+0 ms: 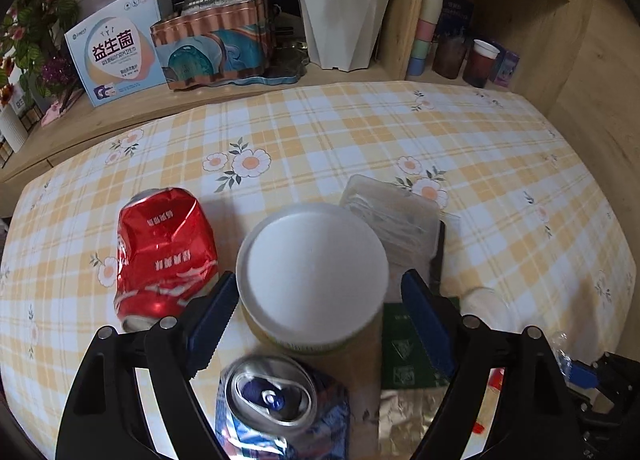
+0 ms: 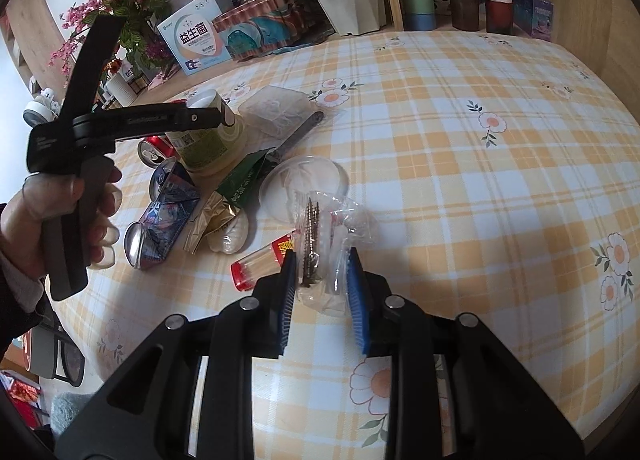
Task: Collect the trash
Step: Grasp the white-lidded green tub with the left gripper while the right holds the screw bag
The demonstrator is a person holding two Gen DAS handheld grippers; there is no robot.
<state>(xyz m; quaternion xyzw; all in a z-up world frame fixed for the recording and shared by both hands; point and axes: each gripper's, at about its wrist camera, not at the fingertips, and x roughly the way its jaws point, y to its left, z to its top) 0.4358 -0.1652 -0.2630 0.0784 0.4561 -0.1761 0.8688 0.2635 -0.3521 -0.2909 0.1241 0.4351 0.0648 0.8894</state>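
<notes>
Left fingers spread round a paper cup; right fingers pinch a plastic bag

The left gripper [image 1: 316, 324] has its fingers wide, either side of the white-lidded paper cup [image 1: 312, 264] without pressing it, likely lined up to take it; the right gripper [image 2: 322, 292] holds its fingers narrow on a crumpled clear plastic bag [image 2: 328, 244], lifted clear for disposal. Around them on the checked surface [image 1: 480, 164] lie a crushed red can [image 1: 164, 248], a blue can [image 1: 276, 408] and a green packet [image 1: 404, 352]

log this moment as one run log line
left tongs: open, straddling paper cup | right tongs: shut on clear plastic bag
</notes>
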